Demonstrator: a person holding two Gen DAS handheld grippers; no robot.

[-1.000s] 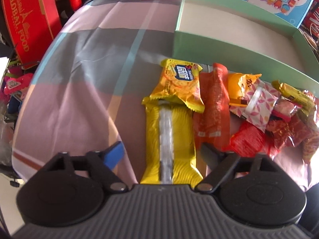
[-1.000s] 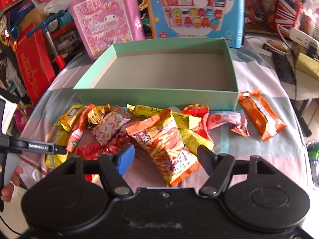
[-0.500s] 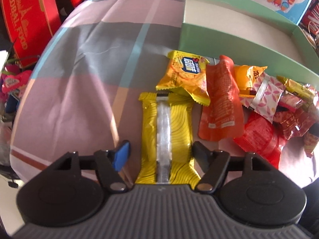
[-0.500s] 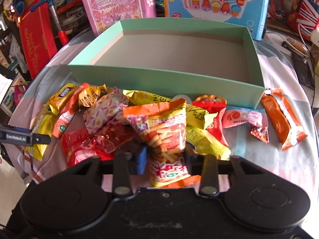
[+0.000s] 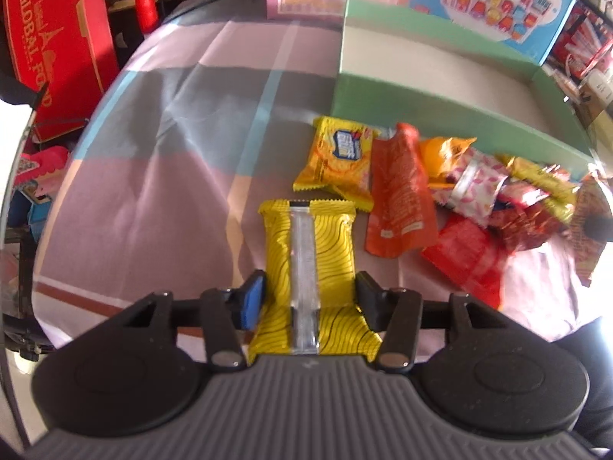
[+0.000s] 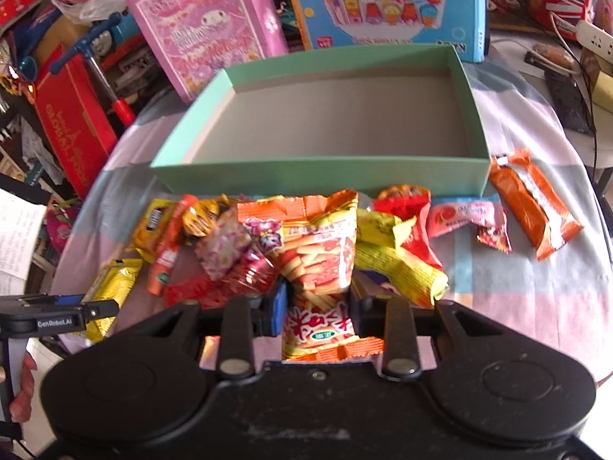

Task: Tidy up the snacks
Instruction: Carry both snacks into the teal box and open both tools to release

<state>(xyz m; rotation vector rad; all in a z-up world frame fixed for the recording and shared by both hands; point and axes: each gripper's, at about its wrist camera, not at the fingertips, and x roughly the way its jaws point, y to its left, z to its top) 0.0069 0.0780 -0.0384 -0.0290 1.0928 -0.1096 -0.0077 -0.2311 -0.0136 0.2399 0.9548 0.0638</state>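
A yellow wavy-striped packet [image 5: 306, 237] with a silver seam lies lengthways between the fingers of my left gripper [image 5: 309, 287]. The jaws are closing and the pads press its sides, pinching it at the waist. My right gripper [image 6: 318, 299] is closing on an orange-and-yellow stick-snack bag [image 6: 314, 245], squeezed between its pads above the snack pile. The mint green box [image 6: 318, 176] stands open just behind the pile, with nothing inside. It also shows in the left wrist view as the green box [image 5: 421, 103]. The left gripper [image 6: 76, 310] shows at the right wrist view's left edge.
Several loose snacks lie on the checked cloth [image 5: 153, 176] before the box, among them a yellow biscuit pack [image 5: 337, 161] and a long orange packet [image 6: 532, 207] at the right. A pink gift bag [image 6: 207, 23] and a blue toy box [image 6: 383, 0] stand behind. A red carton [image 5: 57, 46] stands left.
Both grippers narrowed onto their packets. The yellow striped packet came back clear of the biscuit pack. The stick-snack bag rose upright between the right pads.
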